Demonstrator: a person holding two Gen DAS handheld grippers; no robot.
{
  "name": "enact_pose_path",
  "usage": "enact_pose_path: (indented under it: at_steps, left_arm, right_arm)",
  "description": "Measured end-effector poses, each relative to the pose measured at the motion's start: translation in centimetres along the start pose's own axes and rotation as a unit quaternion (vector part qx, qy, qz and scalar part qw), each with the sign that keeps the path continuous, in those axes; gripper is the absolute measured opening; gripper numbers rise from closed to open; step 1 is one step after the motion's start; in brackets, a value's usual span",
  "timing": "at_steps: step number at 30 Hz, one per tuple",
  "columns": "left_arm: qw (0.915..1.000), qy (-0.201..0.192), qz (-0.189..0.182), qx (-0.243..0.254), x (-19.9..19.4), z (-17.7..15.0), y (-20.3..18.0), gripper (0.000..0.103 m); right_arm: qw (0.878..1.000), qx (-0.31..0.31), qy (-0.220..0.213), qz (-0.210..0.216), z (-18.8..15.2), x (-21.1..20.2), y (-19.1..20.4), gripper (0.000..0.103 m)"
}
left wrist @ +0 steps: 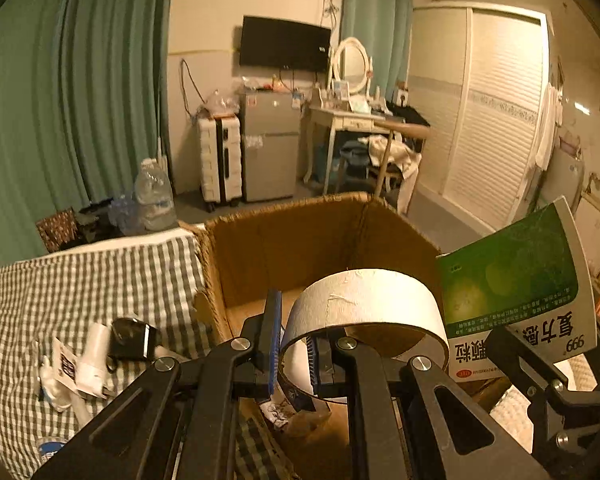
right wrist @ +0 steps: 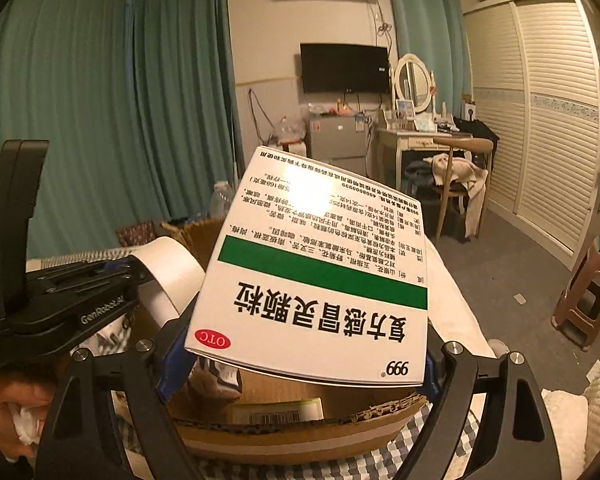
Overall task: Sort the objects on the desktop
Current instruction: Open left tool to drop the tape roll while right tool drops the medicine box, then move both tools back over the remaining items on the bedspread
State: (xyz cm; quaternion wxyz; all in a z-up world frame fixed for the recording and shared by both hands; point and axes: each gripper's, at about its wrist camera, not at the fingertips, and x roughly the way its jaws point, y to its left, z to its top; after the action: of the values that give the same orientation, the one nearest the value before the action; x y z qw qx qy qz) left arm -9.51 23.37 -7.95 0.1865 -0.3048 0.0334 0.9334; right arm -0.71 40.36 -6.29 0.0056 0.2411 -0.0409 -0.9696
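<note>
My left gripper [left wrist: 294, 344] is shut on the wall of a white tape roll [left wrist: 364, 300] and holds it above an open cardboard box [left wrist: 300, 236]. The roll also shows in the right wrist view [right wrist: 168, 276]. My right gripper [right wrist: 300, 364] is shut on a white and green medicine box [right wrist: 320, 280], tilted, above the same cardboard box [right wrist: 300, 428]. The medicine box also shows at the right of the left wrist view [left wrist: 520, 292]. Both items hang side by side over the box opening.
The cardboard box sits on a checked cloth [left wrist: 80, 292]. A black small object [left wrist: 134, 338], white tubes and packets [left wrist: 76, 368] lie on the cloth to the box's left. Some packets lie inside the box [right wrist: 276, 410]. A stool [right wrist: 588, 292] stands right.
</note>
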Motion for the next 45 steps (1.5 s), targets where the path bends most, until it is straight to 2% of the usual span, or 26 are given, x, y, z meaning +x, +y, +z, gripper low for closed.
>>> enact_pose_path:
  at_steps: [7, 10, 11, 12, 14, 19, 22, 24, 35, 40, 45]
  left_arm:
    - [0.9998, 0.007, 0.008, 0.019, 1.1, -0.6, -1.2, 0.012]
    - [0.9996, 0.012, 0.008, 0.023, 1.3, -0.5, -1.3, 0.016]
    - [0.9996, 0.013, 0.005, 0.023, 1.2, -0.4, -1.5, 0.025]
    - [0.9996, 0.013, 0.007, 0.022, 1.0, -0.4, -1.5, 0.044]
    - [0.9997, 0.003, 0.020, 0.011, 0.3, -0.1, -1.5, 0.065]
    - [0.9996, -0.016, 0.022, 0.002, -1.9, 0.7, -1.4, 0.068]
    - [0.9993, -0.031, 0.019, 0.003, -3.8, 1.5, -1.4, 0.075]
    - [0.9988, -0.045, 0.017, 0.000, -5.1, 2.0, -1.3, 0.083]
    - [0.9949, -0.100, 0.013, -0.007, -12.3, 4.0, 0.3, 0.102]
    - [0.9935, -0.112, 0.008, -0.017, -15.2, 4.8, 1.7, 0.103]
    - [0.9925, -0.117, 0.024, -0.027, -17.8, 5.1, 3.9, 0.103]
  right_arm:
    - [0.999, 0.016, 0.028, -0.001, -0.7, 0.9, -0.8, 0.086]
    - [0.999, 0.006, 0.041, -0.003, -1.0, 1.2, -0.7, 0.086]
    - [0.999, 0.004, 0.041, -0.002, -1.1, 1.1, -0.7, 0.086]
    - [0.999, 0.004, 0.042, 0.001, -1.1, 1.0, -0.9, 0.087]
    - [0.999, 0.019, 0.038, 0.009, -1.2, 0.4, -1.3, 0.090]
    - [1.000, 0.019, 0.002, -0.014, -0.8, -2.1, -0.9, 0.093]
    - [0.999, 0.011, -0.021, -0.025, 0.0, -3.6, -0.3, 0.093]
    - [0.999, 0.007, -0.037, -0.031, 0.5, -4.8, 0.3, 0.093]
    - [0.994, 0.036, -0.097, -0.024, 3.3, -9.0, 1.6, 0.100]
    - [0.992, 0.033, -0.114, -0.032, 4.2, -11.1, 2.6, 0.103]
    - [0.992, 0.047, -0.115, -0.030, 5.2, -12.1, 3.4, 0.103]
